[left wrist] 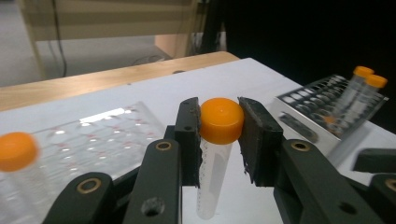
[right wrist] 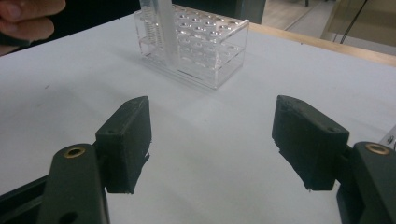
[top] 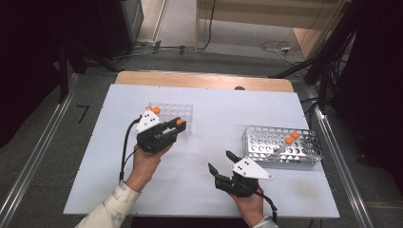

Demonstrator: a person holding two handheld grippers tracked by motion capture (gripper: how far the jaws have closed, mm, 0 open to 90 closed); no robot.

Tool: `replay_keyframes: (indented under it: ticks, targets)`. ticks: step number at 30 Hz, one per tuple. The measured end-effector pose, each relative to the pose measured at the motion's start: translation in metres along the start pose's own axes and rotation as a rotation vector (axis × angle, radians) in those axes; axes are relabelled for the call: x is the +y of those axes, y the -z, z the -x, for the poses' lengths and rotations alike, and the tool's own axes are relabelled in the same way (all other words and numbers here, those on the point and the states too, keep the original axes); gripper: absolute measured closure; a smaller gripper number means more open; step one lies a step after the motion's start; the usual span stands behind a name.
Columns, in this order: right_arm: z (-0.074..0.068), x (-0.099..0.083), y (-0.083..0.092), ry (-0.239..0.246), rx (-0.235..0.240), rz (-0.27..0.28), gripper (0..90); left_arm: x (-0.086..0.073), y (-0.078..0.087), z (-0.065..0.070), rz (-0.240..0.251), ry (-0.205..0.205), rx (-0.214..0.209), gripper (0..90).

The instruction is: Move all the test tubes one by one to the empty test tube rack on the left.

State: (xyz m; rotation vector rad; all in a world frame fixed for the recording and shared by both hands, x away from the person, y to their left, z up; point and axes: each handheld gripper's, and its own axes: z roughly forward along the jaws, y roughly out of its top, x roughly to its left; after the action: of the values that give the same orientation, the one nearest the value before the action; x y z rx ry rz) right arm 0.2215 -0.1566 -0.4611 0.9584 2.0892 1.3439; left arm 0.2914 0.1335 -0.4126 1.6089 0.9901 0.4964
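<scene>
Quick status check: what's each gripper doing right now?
Left gripper: closed on an orange-capped tube.
Right gripper: open, holding nothing, above the white table.

Clear orange-capped tube [left wrist: 219, 135], upright, pinched at its cap beside clear rack [left wrist: 116, 135].
</scene>
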Motion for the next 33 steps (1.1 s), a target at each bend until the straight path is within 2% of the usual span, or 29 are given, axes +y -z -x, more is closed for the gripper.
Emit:
replay_keyframes:
  ticks: [4,9,15,21,26,33]
  targets:
    - [0.001,-0.001,0.002,-0.003,-0.008,-0.001,26.6,0.005,0.003,-0.014,0.016,0.011,0.047,70.3]
    - [0.003,-0.003,0.004,-0.008,-0.018,-0.006,26.6,0.010,0.005,-0.024,0.040,0.020,0.083,70.3]
    - [0.005,-0.004,0.007,-0.017,-0.028,-0.006,26.7,0.017,0.008,-0.029,0.079,-0.006,0.131,70.3]
    - [0.005,-0.005,0.009,-0.020,-0.035,-0.003,27.3,0.021,0.006,-0.037,0.095,-0.024,0.181,70.3]
    - [0.005,-0.005,0.009,-0.019,-0.037,-0.005,27.4,0.022,0.004,-0.041,0.102,-0.044,0.211,70.3]
    - [0.005,-0.005,0.009,-0.023,-0.036,-0.005,27.8,0.020,-0.004,-0.045,0.084,-0.050,0.226,70.3]
